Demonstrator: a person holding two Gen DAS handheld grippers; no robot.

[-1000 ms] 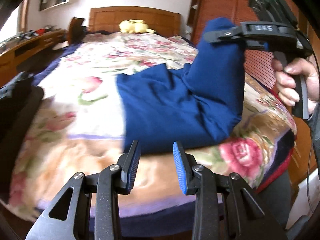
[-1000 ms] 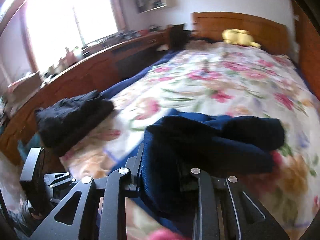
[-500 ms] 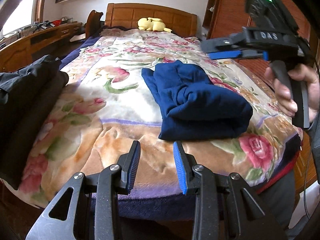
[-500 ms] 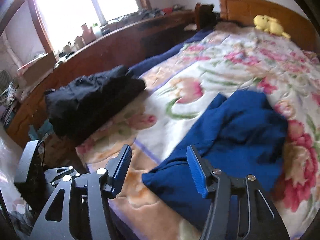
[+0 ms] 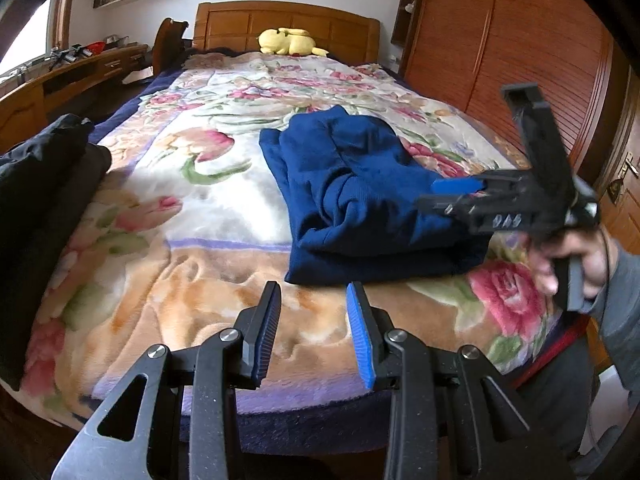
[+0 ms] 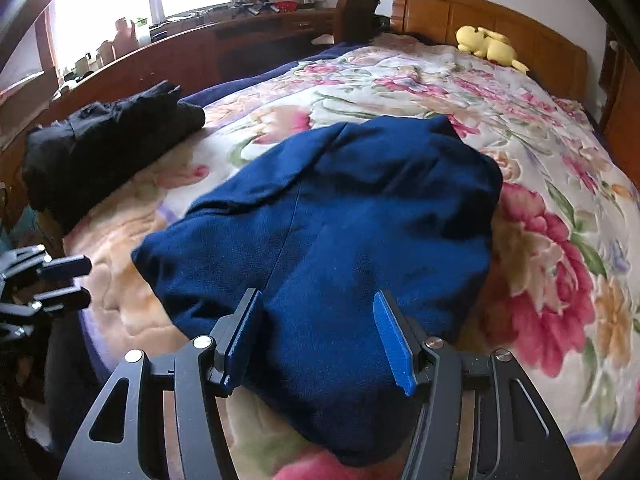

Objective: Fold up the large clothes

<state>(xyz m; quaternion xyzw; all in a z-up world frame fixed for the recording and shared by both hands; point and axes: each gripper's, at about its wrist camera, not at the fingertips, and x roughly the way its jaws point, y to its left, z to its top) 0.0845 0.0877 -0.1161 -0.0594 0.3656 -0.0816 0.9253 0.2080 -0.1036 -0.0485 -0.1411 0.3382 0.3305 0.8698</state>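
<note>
A dark blue garment (image 5: 360,196) lies folded in a thick bundle on the floral blanket near the bed's foot; it fills the middle of the right wrist view (image 6: 340,220). My left gripper (image 5: 314,332) is open and empty, just short of the garment's near edge. My right gripper (image 6: 318,336) is open and empty, low over the garment's near end; it shows at the right of the left wrist view (image 5: 456,194), held in a hand above the bundle's right side.
A black folded garment (image 6: 108,144) lies at the bed's left edge, also seen in the left wrist view (image 5: 36,200). A yellow plush toy (image 5: 286,40) sits by the wooden headboard. A wooden desk (image 6: 200,44) runs along the left, a wardrobe (image 5: 520,60) along the right.
The right gripper let go of the blue garment, which dropped folded over onto the bed, and then came down low over it. The left gripper stayed open and drew back slightly.
</note>
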